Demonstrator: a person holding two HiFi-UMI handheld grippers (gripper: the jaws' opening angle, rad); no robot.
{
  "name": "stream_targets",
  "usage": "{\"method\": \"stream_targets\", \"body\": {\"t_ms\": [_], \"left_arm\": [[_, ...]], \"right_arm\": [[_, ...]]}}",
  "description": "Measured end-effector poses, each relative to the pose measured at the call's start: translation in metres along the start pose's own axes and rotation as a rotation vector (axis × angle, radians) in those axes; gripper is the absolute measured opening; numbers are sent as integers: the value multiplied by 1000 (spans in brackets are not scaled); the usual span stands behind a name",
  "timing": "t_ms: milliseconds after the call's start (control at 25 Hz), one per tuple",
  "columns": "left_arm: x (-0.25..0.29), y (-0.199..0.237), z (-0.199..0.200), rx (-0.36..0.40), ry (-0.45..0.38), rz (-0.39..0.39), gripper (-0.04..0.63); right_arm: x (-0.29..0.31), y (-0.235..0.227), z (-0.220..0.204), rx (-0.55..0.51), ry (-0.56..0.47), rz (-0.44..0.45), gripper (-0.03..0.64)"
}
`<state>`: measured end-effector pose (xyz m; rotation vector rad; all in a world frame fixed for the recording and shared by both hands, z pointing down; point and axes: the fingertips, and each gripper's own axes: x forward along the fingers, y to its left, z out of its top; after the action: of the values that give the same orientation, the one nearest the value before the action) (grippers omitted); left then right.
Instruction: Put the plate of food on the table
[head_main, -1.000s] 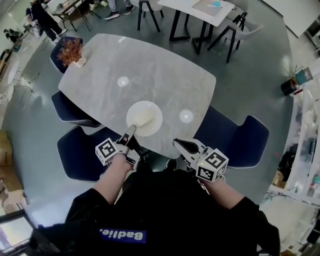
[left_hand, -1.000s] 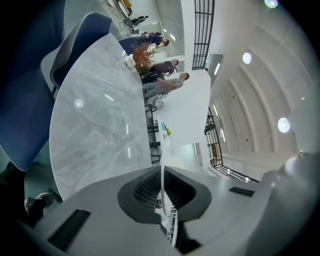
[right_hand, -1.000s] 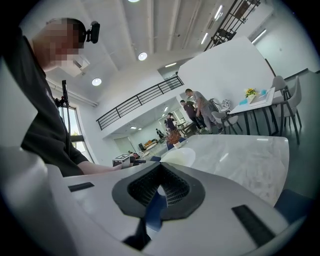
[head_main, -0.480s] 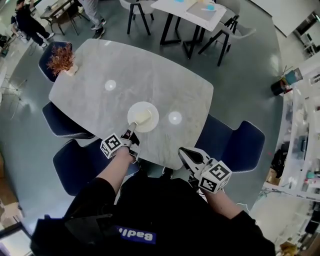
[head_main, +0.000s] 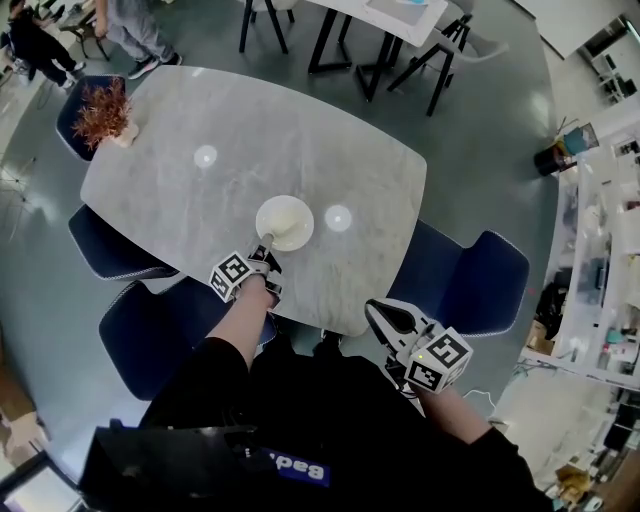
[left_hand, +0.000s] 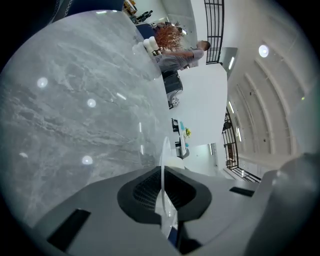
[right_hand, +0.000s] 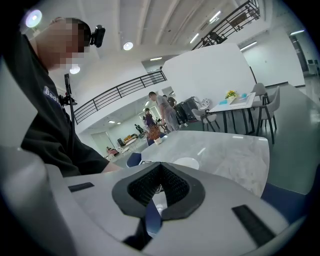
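**White plate on the table, grip not yet released**

The plate (head_main: 284, 221) of pale food appears to rest on the grey marble table (head_main: 180, 190). The left gripper (head_main: 267, 245) is clamped on its rim, so only the release is left. The right gripper (head_main: 380, 316) hangs closed and empty.

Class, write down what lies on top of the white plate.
A pale piece of food sits on the plate, too washed out to identify. It covers the plate's middle, so nothing beneath it shows.
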<state>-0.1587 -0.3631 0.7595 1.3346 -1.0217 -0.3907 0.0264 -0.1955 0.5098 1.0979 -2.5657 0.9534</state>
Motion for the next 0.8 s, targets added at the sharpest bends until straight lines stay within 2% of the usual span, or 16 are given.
{"method": "stream_targets", "body": {"t_ms": [640, 800], "left_arm": [[22, 19, 2, 61, 20, 133, 18], [24, 21, 1, 120, 44, 186, 18]], "right_arm": [[-2, -7, -21, 29, 18, -34, 9], [-6, -13, -20, 27, 11, -41, 9]]}}
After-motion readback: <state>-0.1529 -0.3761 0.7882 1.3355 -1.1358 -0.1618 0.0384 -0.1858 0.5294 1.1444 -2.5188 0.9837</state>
